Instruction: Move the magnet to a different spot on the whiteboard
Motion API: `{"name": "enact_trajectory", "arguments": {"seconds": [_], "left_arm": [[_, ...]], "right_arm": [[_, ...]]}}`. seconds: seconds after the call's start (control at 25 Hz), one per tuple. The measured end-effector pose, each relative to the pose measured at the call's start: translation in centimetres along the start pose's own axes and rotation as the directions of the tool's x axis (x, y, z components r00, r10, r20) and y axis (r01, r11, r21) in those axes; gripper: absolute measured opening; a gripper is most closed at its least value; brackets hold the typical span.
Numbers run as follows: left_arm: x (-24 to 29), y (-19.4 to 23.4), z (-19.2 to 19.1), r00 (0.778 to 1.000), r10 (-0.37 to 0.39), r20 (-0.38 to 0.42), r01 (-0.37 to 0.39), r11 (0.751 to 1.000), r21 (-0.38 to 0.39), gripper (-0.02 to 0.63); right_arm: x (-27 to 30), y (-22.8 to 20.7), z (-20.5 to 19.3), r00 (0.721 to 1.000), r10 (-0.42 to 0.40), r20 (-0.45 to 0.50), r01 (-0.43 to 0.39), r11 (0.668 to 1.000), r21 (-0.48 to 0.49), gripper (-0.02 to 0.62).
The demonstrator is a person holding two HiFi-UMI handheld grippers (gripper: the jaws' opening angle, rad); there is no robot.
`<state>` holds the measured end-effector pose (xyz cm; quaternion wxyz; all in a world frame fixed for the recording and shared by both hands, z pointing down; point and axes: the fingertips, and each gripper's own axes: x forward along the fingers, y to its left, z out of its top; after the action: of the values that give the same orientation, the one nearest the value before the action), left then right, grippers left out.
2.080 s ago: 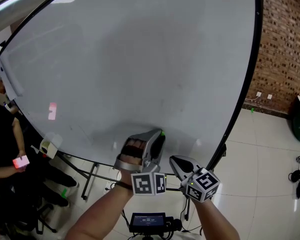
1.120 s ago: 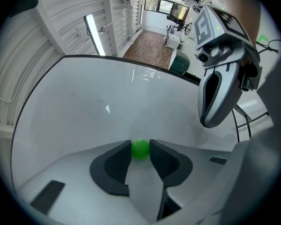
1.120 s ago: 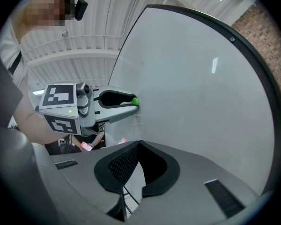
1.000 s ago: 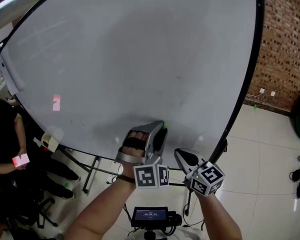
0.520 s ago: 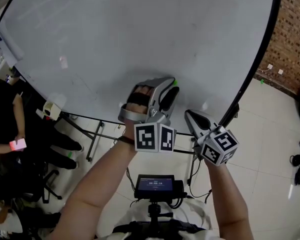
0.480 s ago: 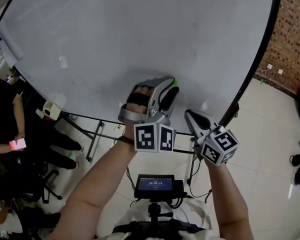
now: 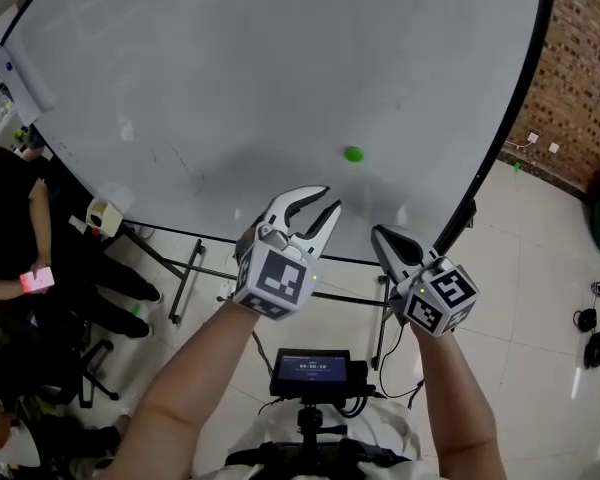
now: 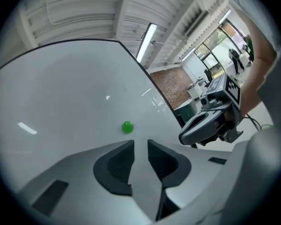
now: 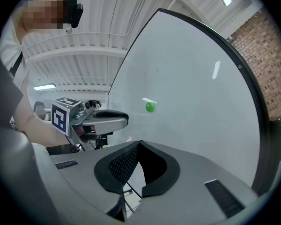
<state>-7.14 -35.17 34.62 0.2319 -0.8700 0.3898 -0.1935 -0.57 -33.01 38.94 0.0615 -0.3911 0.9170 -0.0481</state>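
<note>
A small round green magnet [image 7: 353,154] sticks to the whiteboard [image 7: 230,68], low and right of its middle. It shows too in the left gripper view, magnet [image 8: 127,127], and in the right gripper view, magnet [image 9: 150,107]. My left gripper [image 7: 318,201] hangs below and left of the magnet, clear of the board. Its jaws stand a little apart and are closing with nothing between them, as seen on the left gripper [image 8: 139,144]. My right gripper [image 7: 381,234] is shut and empty to the right of it, jaws together in its own view, right gripper [image 9: 139,143].
The board's black frame [image 7: 515,98] runs down the right side, with a brick wall [image 7: 580,68] beyond it. A person in black [image 7: 10,218] sits at the left holding a phone. The board stand's legs [image 7: 180,288] and a screen on a mount [image 7: 310,368] are below my arms.
My left gripper was against the board with the green magnet at its tips. It has let go and drawn back down, leaving the magnet on the board. The right gripper barely moved.
</note>
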Motion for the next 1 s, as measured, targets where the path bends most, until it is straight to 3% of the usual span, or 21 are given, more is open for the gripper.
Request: {"name": "enact_trajectory", "arguments": {"seconds": [0.12, 0.24, 0.4, 0.6, 1.0], "left_arm": [[-1.8, -1.0, -1.8, 0.994, -0.094, 0.051, 0.101, 0.98, -0.172, 0.109], [-4.3, -1.8, -4.7, 0.987, -0.147, 0.072, 0.163, 0.923, -0.349, 0.087], [-8.3, -2.1, -8.3, 0.983, -0.158, 0.089, 0.181, 0.867, -0.464, 0.061], [-11.9, -3.6, -10.3, 0.978, -0.169, 0.125, 0.21, 0.809, -0.548, 0.034], [-17.9, -6.8, -12.9, 0.955, -0.247, 0.165, 0.296, 0.754, -0.586, 0.029]], "right_arm": [[-0.2, 1.8, -0.1, 1.0, 0.012, -0.005, -0.012, 1.0, -0.006, 0.031], [-1.0, 3.8, -0.7, 1.0, 0.021, -0.006, -0.021, 1.0, 0.001, 0.031], [-1.6, 6.7, -2.2, 0.999, 0.027, -0.017, -0.027, 0.999, 0.022, 0.031], [-3.1, 9.3, -3.4, 0.999, 0.013, -0.032, -0.012, 1.0, 0.027, 0.031], [-4.9, 15.0, -6.8, 0.995, 0.009, -0.095, -0.004, 0.999, 0.052, 0.031]]}}
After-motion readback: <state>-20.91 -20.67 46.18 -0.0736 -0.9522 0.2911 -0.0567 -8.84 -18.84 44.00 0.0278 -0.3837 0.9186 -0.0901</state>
